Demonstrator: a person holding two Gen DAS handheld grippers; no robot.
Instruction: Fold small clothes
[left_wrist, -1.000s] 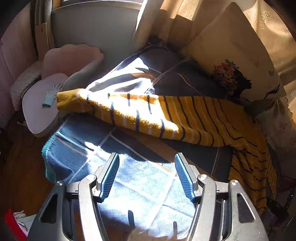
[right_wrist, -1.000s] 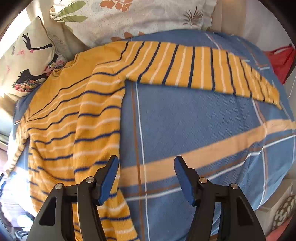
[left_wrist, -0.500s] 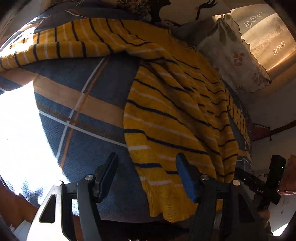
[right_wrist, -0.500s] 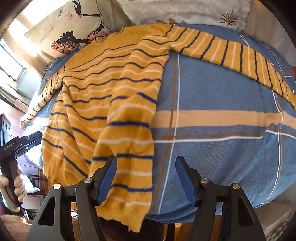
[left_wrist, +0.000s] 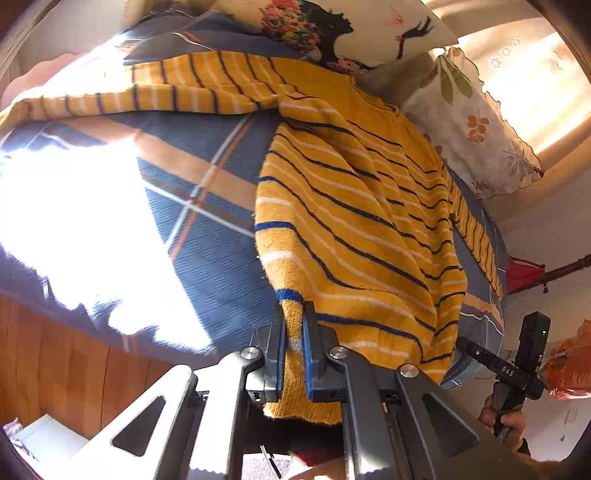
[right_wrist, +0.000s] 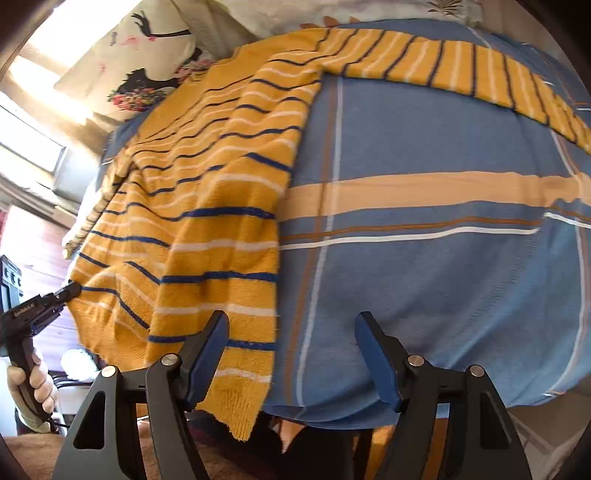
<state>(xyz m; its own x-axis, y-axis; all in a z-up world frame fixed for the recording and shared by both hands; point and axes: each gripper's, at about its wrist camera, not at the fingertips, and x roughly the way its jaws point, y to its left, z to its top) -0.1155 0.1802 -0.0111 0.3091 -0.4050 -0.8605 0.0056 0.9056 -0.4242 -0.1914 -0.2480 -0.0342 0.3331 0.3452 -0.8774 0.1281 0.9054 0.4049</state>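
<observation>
A yellow sweater with navy and white stripes (left_wrist: 354, 221) lies spread on a blue plaid blanket (left_wrist: 207, 229), sleeves stretched to both sides. My left gripper (left_wrist: 293, 354) is shut on the sweater's bottom hem at its left corner, at the blanket's near edge. In the right wrist view the sweater (right_wrist: 207, 206) hangs over the near edge, and my right gripper (right_wrist: 291, 354) is open, just right of the hem's right corner, above the blanket (right_wrist: 424, 258). The left gripper (right_wrist: 62, 295) also shows there at the far hem corner. The right gripper (left_wrist: 517, 365) appears at the left view's right edge.
Printed pillows (left_wrist: 472, 118) lean at the back of the bed, one with a dark figure (right_wrist: 147, 62). Wood flooring (left_wrist: 55, 350) shows below the blanket's edge. Strong sunlight washes out the blanket's left part (left_wrist: 66, 221). A red cloth (left_wrist: 524, 273) lies at the right.
My left gripper moved in to the hem's left corner and shut on it. My right gripper came closer to the hem's right corner and stays open.
</observation>
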